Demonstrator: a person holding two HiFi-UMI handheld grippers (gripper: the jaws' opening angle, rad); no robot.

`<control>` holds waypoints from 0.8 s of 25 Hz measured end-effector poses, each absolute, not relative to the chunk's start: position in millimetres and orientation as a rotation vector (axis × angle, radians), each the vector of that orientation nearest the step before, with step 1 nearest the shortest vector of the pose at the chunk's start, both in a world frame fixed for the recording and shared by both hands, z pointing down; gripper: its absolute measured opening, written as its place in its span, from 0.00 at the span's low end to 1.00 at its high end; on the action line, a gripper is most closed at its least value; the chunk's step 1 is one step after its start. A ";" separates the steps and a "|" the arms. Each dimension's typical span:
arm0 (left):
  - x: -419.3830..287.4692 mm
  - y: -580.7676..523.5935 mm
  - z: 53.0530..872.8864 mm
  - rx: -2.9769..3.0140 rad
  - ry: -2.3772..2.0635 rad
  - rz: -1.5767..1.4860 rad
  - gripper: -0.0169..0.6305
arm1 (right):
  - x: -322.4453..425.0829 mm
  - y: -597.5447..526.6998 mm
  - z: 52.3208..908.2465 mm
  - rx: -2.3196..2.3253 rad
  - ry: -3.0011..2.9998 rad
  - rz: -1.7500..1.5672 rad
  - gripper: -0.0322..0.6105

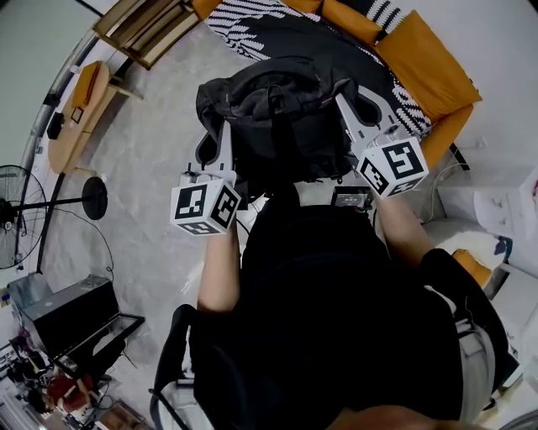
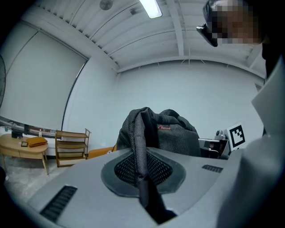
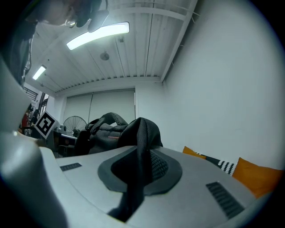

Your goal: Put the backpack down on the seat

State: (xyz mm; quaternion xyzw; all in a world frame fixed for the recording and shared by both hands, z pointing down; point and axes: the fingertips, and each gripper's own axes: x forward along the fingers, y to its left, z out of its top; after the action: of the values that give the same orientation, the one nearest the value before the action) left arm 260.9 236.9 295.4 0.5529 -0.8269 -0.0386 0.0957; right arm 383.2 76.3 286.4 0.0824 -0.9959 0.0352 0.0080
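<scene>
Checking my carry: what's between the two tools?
The black backpack, gripped by the left tool and the right tool on either side; the head view shows it.

Sofa seat (image 1: 244, 25) mostly behind the backpack (image 1: 282, 113); fan (image 1: 10, 217) half off the left edge.

Both my arms reach forward, my left forearm (image 1: 220, 270) and right forearm (image 1: 402, 228) bare and well apart. My left hand-held gripper (image 1: 217, 143) points ahead about level, its jaws drawn nearly together and pinching a strap of the backpack (image 1: 282, 117). My right hand-held gripper (image 1: 357, 109) matches it on the other side, jaws clamped on another strap. Each marker cube (image 1: 204, 207) faces up towards my head and hides my hands, so I can't tell how my fingers wrap the handles.
</scene>
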 end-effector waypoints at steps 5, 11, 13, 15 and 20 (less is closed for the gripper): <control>214.0 216.9 294.3 1.662 -2.428 -0.111 0.09 | 339.4 59.1 285.7 0.270 -3.102 0.126 0.12; 151.6 190.2 290.0 1.707 -2.397 -0.118 0.09 | 281.2 35.9 279.9 0.287 -3.095 0.138 0.12; 130.4 181.0 288.3 1.734 -2.382 -0.115 0.09 | 261.0 27.4 278.2 0.302 -3.094 0.142 0.12; 110.1 174.7 287.1 1.763 -2.370 -0.113 0.09 | 242.6 22.2 276.9 0.314 -3.094 0.138 0.12; 69.1 158.9 284.8 1.831 -2.363 -0.089 0.08 | 206.8 11.9 278.8 0.332 -3.083 0.129 0.12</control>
State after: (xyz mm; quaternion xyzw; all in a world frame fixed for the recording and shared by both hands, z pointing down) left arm 69.1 158.9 284.8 0.6104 -0.7879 -0.0298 0.0754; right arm 206.8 11.9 278.8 0.1071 -0.9932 0.0416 0.0192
